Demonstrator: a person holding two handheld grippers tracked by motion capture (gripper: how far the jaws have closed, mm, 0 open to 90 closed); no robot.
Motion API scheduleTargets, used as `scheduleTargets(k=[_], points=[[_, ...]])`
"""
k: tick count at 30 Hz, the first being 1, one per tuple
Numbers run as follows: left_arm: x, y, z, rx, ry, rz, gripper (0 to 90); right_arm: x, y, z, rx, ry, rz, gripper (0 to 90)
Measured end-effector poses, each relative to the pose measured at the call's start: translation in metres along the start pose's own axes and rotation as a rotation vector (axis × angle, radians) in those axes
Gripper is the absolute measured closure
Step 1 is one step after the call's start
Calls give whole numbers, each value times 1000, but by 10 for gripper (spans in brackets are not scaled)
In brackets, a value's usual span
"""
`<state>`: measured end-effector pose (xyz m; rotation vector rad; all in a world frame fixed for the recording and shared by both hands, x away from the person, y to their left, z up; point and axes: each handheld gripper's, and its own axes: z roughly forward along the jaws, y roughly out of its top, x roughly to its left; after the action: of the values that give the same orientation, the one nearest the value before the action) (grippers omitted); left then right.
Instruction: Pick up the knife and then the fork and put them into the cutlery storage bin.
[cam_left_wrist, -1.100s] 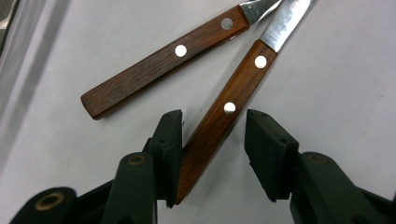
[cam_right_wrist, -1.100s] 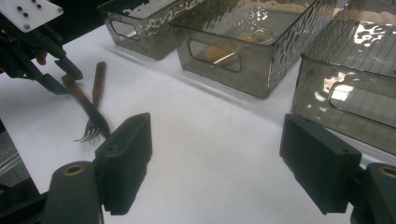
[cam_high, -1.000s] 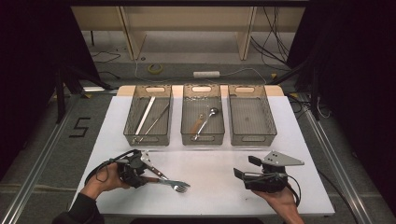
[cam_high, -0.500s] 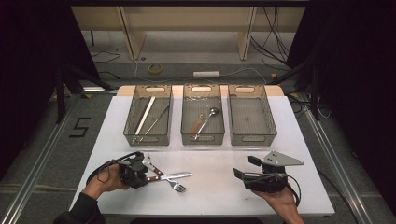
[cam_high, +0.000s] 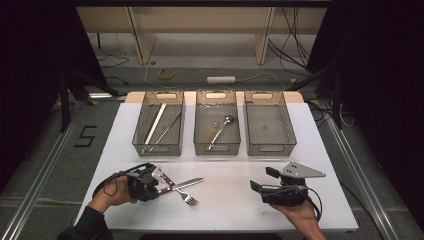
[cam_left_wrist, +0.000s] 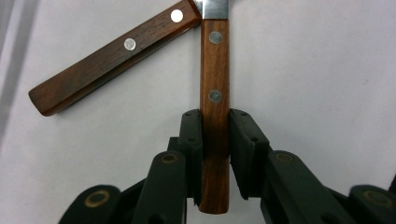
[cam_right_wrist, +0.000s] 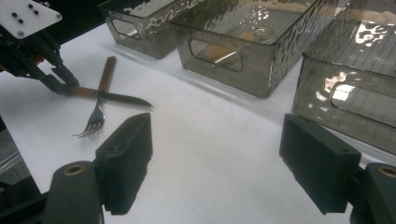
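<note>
A wooden-handled knife (cam_high: 189, 183) lies on the white table, crossed with a wooden-handled fork (cam_high: 186, 197). My left gripper (cam_high: 161, 184) is at the front left and is shut on the knife handle (cam_left_wrist: 215, 60). Its jaws have just been closing with that handle between them, and both pads now press its sides. The fork's handle (cam_left_wrist: 112, 56) lies free beside it. In the right gripper view the knife blade (cam_right_wrist: 122, 98) points right and the fork (cam_right_wrist: 95, 116) lies prongs forward. My right gripper (cam_high: 256, 186) rests at the front right, open and holding nothing (cam_right_wrist: 217, 154).
Three clear bins stand in a row at the back. The left bin (cam_high: 137, 145) holds long thin utensils, the middle bin (cam_high: 217, 148) a spoon (cam_high: 220, 129), and the right bin (cam_high: 270, 150) looks bare. White table (cam_high: 225, 200) lies between the grippers.
The left jaws have closed onto the knife handle. The knife has swung, its blade now pointing more to the right, away from the fork. The right gripper has stayed put.
</note>
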<state>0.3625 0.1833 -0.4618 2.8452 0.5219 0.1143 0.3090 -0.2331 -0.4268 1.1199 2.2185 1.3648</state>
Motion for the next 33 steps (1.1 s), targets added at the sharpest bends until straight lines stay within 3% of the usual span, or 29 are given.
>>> scheduleTargets(k=[5, 12, 17, 24, 30, 33], points=[[-3, 6, -10, -46, -12, -49, 753, 1, 0, 0, -8, 4, 0, 265], [-16, 26, -19, -83, -60, -52, 752, 11, 3, 1, -16, 37, -25, 265], [-25, 39, -20, -100, -109, -44, 752, 28, 7, 6, -24, 95, -76, 265], [-36, 56, -19, -99, -149, -14, 752, 55, 9, 21, 26, 154, -181, 268], [-39, 68, -15, -121, -200, -20, 752, 72, 10, 31, 45, 180, -257, 268], [-40, 72, -13, -106, -202, -14, 752, 78, 11, 35, 59, 187, -285, 269]])
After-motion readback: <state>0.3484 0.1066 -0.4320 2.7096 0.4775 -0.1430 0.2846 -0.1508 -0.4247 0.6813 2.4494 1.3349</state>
